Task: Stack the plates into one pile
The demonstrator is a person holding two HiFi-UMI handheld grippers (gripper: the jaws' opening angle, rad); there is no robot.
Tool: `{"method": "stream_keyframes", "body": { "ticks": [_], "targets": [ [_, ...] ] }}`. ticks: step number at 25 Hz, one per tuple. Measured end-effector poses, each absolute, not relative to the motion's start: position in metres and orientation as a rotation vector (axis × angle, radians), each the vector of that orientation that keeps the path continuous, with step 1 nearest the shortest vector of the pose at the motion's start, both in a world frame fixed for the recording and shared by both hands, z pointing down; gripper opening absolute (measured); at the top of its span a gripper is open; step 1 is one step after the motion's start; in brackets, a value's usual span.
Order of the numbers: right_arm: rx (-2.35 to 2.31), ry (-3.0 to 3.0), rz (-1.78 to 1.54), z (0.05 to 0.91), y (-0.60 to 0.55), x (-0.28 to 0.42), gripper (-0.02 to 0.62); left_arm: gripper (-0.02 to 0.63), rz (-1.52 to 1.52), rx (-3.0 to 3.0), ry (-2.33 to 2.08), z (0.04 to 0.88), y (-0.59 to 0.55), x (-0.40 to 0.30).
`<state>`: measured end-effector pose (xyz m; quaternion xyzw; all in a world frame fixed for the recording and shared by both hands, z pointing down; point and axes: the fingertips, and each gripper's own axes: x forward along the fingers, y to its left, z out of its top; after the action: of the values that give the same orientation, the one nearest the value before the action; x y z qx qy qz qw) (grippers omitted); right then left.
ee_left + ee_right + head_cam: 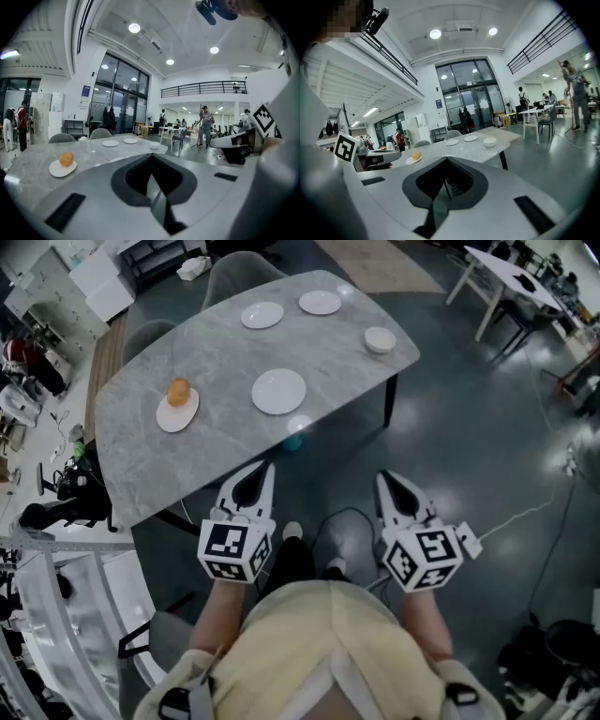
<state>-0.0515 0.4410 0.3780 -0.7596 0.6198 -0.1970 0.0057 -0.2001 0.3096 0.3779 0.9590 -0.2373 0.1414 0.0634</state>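
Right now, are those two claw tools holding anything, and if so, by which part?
Nothing is held. The left gripper and the right gripper both have their jaws shut with nothing between them, near the edge of the table.

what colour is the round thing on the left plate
The round thing is orange, on a white plate; clearest in the head view.

left claw (268, 468): white, black inset, marker cube | right claw (382, 477): same | top (309, 643): pale yellow
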Motion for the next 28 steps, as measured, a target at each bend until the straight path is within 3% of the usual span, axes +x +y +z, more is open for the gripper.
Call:
{"method": "stream_keyframes", "body": {
  "ticks": [24, 28],
  "targets": [
    [-2.206, 1.955, -0.799, 0.41, 0.311, -0.064, 0.008, 0.003, 0.47, 2.861, -0.651, 0.406, 0.191, -0.21],
    [-2.18, 1.954, -0.874, 0.419, 0.287, -0.07, 0.066, 0.003, 0.492, 2.864, -0.641, 0.41, 0.169, -0.214]
  ]
}}
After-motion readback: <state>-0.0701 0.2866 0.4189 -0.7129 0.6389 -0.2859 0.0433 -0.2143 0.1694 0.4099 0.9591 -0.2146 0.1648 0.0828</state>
